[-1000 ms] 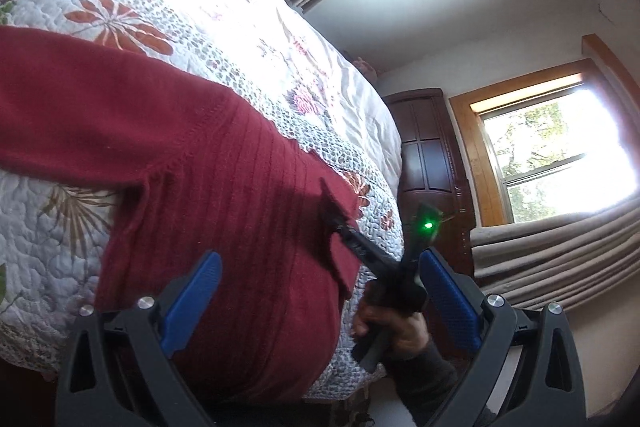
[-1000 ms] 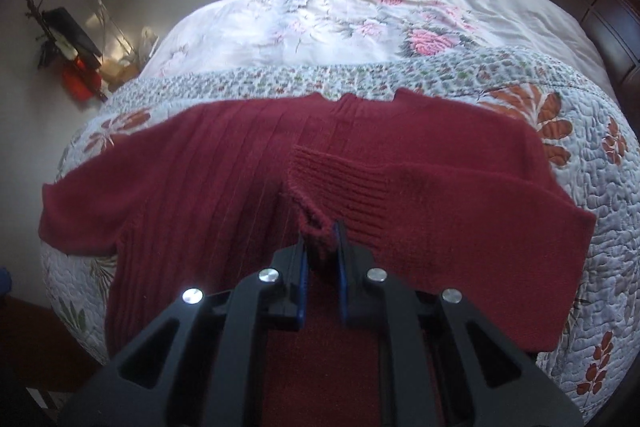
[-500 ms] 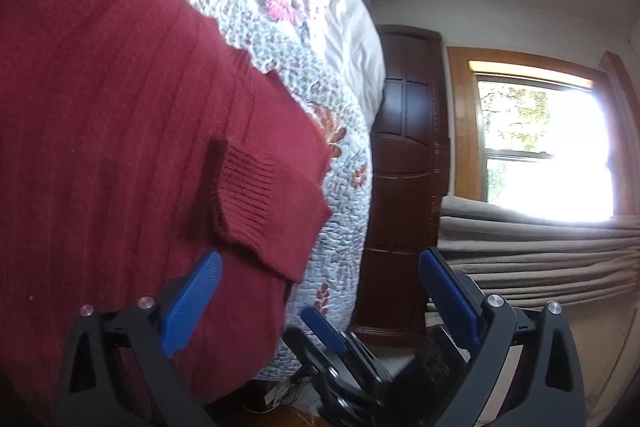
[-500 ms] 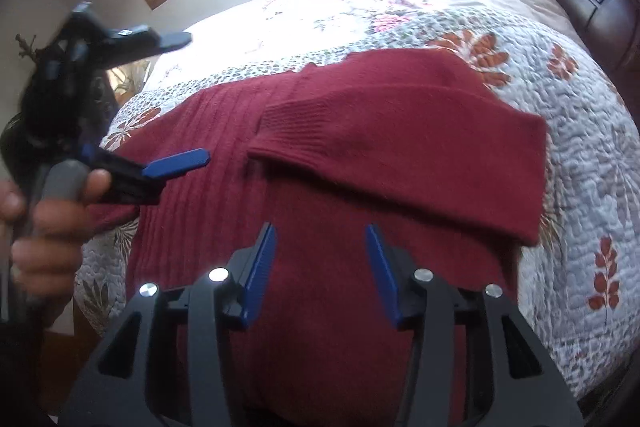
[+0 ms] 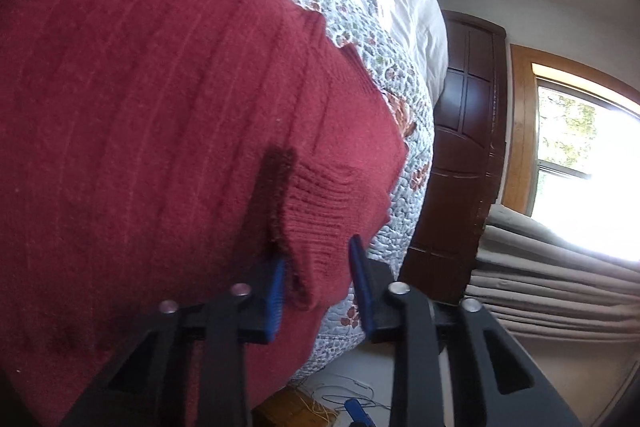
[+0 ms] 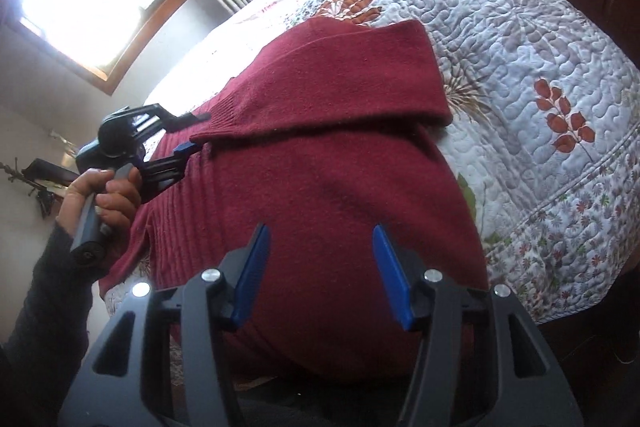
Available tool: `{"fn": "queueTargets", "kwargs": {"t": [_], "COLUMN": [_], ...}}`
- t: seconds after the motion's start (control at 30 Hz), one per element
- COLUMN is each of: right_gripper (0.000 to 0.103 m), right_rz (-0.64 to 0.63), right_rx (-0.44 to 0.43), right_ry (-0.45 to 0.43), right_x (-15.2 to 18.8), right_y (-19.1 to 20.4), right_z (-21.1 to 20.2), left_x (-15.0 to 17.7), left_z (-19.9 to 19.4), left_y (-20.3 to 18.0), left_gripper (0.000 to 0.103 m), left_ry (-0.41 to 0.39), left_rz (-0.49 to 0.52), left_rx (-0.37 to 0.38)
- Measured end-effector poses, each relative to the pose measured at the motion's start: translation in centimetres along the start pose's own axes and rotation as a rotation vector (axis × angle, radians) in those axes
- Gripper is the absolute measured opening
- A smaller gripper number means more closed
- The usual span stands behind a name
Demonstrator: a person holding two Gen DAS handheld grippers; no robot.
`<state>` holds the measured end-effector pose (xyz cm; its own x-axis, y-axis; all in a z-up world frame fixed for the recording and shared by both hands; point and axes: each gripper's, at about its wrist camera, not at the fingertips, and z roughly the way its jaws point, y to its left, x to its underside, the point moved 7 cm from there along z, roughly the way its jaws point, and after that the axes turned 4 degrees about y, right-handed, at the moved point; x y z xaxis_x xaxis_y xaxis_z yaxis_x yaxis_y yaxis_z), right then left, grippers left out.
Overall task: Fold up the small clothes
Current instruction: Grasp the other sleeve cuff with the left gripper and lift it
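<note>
The left gripper (image 5: 320, 283), wide apart half a second ago, now has its jaws narrowed around the folded sleeve cuff (image 5: 320, 195) of the red sweater (image 6: 320, 167) on the quilted bed (image 6: 540, 39). The right gripper (image 6: 320, 275) has let go and hovers with jaws apart.

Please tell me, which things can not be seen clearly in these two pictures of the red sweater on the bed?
- Left sleeve of the red sweater: cut off by the edge in the left wrist view, hidden behind the left gripper and hand in the right wrist view.
- Sweater hem: hidden by the right gripper.
- Left gripper on the ribbed cuff: whether it pinches is unclear.
- Floor items: too small.
</note>
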<state>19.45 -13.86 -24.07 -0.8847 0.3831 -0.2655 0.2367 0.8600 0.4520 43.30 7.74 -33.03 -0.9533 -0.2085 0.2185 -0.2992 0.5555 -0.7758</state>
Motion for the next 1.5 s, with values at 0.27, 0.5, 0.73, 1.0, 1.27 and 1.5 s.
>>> {"fn": "queueTargets", "kwargs": {"t": [0.27, 0.5, 0.73, 1.0, 1.27, 1.5], "right_gripper": [0.054, 0.054, 0.054, 0.054, 0.054, 0.057], "right_rz": [-0.066, -0.046, -0.039, -0.071, -0.052, -0.057], "right_rx": [-0.006, -0.007, -0.015, -0.009, -0.003, -0.007], "right_ry": [0.005, 0.0, 0.01, 0.031, 0.036, 0.042], "right_x": [0.4, 0.4, 0.4, 0.2, 0.0, -0.2], "right_y": [2.2, 2.0, 2.1, 3.0, 2.2, 2.3], "right_z": [0.3, 0.1, 0.6, 1.4, 1.4, 1.5], "left_x": [0.6, 0.2, -1.2, -1.9, -2.6, -0.7], "left_z": [-3.8, -13.8, -20.4, -17.2, -16.5, -17.2], "left_y": [-4.0, -5.1, 1.9, 9.0, 12.6, 8.0], "left_gripper": [0.006, 0.006, 0.006, 0.006, 0.013, 0.05], "left_ry": [-0.088, -0.231, -0.301, -0.276, -0.302, -0.364], "left_rz": [0.232, 0.34, 0.226, 0.09, 0.029, 0.103], "left_rx": [-0.053, -0.053, -0.051, -0.042, -0.146, -0.085]}}
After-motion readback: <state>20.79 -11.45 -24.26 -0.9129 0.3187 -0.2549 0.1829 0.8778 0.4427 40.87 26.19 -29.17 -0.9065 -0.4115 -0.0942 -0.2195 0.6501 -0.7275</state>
